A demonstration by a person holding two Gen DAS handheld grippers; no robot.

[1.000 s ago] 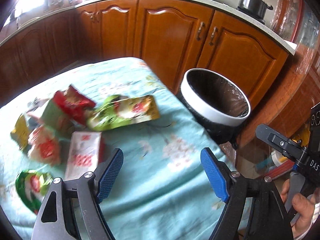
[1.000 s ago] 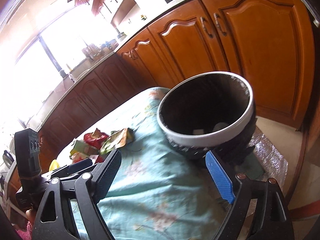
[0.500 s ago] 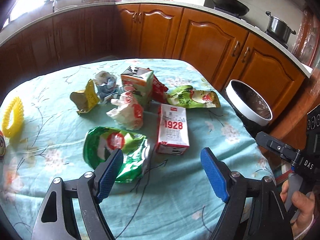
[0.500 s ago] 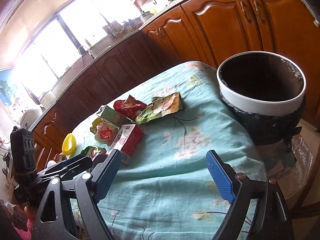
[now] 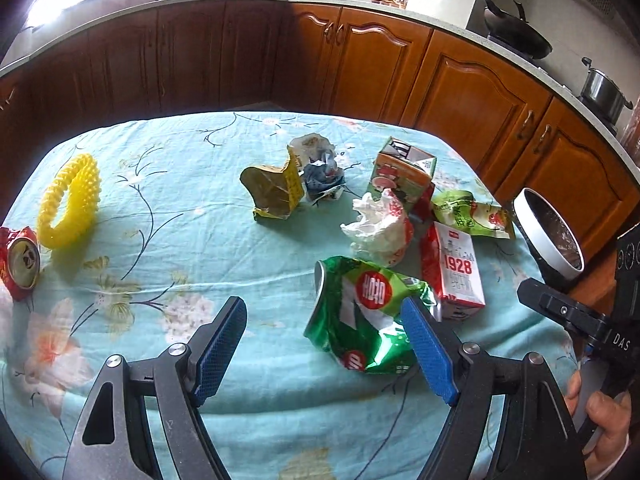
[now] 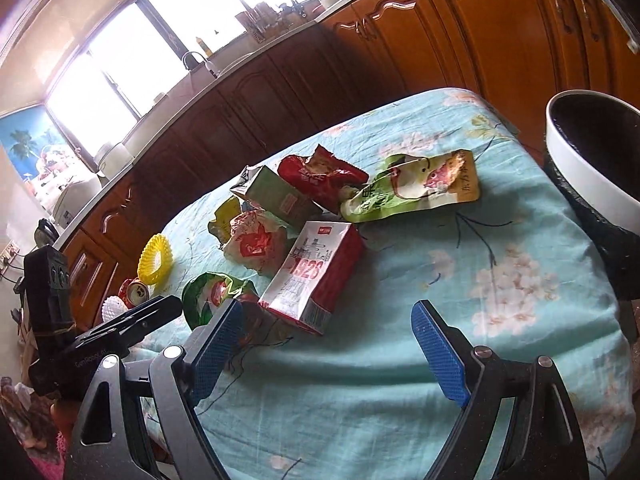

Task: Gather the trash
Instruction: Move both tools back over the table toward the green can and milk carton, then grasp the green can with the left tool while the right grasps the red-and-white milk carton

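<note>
A: Trash lay heaped toward the right half of the table under its pale blue flowered cloth: a crumpled green foil packet nearest, a red and white carton printed 1928 just right of it, a wadded white and red wrapper behind, then a green juice box, a green and orange pouch and a torn yellow bag.

B: And the grippers?

A: The left gripper hung above the near edge with its blue pads spread wide and nothing between them; the green packet only showed behind its right pad. The right gripper was likewise gaping and empty, the carton just beyond its left pad.

B: Why spread like that?

A: Probably readied to take in bulky, springy wrappers. The white-rimmed, black-lined bin stood off the table's far right corner, so a short carry would serve.

B: Anything else there?

A: A yellow spiked ring and a crushed red can, far left, well apart from the heap.
</note>
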